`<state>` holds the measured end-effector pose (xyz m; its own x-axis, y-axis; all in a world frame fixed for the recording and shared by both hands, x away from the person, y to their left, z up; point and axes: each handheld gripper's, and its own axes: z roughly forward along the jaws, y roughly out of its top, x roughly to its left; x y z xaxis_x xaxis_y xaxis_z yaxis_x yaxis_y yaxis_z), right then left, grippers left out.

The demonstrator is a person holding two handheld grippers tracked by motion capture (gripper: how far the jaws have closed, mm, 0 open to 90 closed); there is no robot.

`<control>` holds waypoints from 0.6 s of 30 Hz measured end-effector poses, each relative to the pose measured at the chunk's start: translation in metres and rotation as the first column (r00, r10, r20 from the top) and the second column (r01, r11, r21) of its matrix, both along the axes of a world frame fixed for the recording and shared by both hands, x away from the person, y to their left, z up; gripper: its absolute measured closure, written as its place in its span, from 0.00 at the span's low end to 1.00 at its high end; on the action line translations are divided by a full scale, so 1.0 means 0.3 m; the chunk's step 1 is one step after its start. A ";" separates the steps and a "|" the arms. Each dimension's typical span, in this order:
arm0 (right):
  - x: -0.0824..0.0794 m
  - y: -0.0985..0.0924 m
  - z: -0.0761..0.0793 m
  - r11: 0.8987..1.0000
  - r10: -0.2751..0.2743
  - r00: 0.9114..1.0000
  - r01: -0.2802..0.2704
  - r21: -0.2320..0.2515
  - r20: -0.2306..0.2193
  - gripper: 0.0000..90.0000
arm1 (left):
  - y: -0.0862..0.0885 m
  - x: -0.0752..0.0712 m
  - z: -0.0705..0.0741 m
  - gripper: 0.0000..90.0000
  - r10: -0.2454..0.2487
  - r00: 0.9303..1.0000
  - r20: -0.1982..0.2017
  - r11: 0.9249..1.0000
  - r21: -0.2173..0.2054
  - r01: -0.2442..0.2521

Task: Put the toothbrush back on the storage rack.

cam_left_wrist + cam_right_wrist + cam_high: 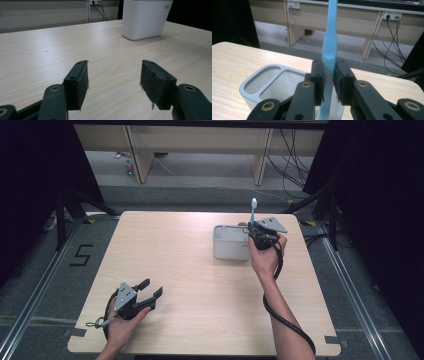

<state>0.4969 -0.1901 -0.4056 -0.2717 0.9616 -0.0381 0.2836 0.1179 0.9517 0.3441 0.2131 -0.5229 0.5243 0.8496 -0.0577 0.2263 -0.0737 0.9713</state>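
Left gripper (152, 292): rests low at the near left of the table (175, 245), held in the person's left hand (120, 322); its jaws stand wide apart with nothing between them, pointed toward the holder.
Holder (231, 242): a white two-compartment container standing upright right of the table's middle; the right gripper view shows a narrow slot beside a wider well, both seemingly empty.
Toothbrush (253, 212): light blue, upright, head on top, its lower end at or just inside the holder's right-hand rim; how deep it sits is hidden.
Right gripper (329, 82): clamped on the toothbrush handle, at the holder's right edge.
Step in hand: judging by the pose, standing the toothbrush in the holder.
Doing it well: keep the handle vertical, centre it over one compartment clear of the divider, lower until it bottoms, then release.
Risk: an off-centre push could tip the holder.
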 end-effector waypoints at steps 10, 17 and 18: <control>0.001 0.002 -0.031 1.000 0.006 1.000 -0.006 -0.007 -0.016 0.87 | -0.001 0.000 0.000 0.43 -0.003 1.000 0.000 1.000 0.004 0.003; 0.001 0.006 -0.045 1.000 0.006 0.999 -0.006 0.002 -0.033 0.87 | 0.000 -0.001 0.000 0.43 -0.005 1.000 0.001 1.000 0.004 0.005; 0.001 0.003 -0.048 1.000 0.001 0.999 -0.001 -0.006 -0.032 0.87 | -0.001 -0.001 0.000 0.43 -0.004 1.000 0.000 1.000 0.003 0.004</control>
<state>0.4971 -0.1892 -0.4201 -0.2735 0.9613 -0.0347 0.3140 0.1233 0.9414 0.3438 0.2129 -0.5229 0.5273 0.8479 -0.0547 0.2258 -0.0778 0.9711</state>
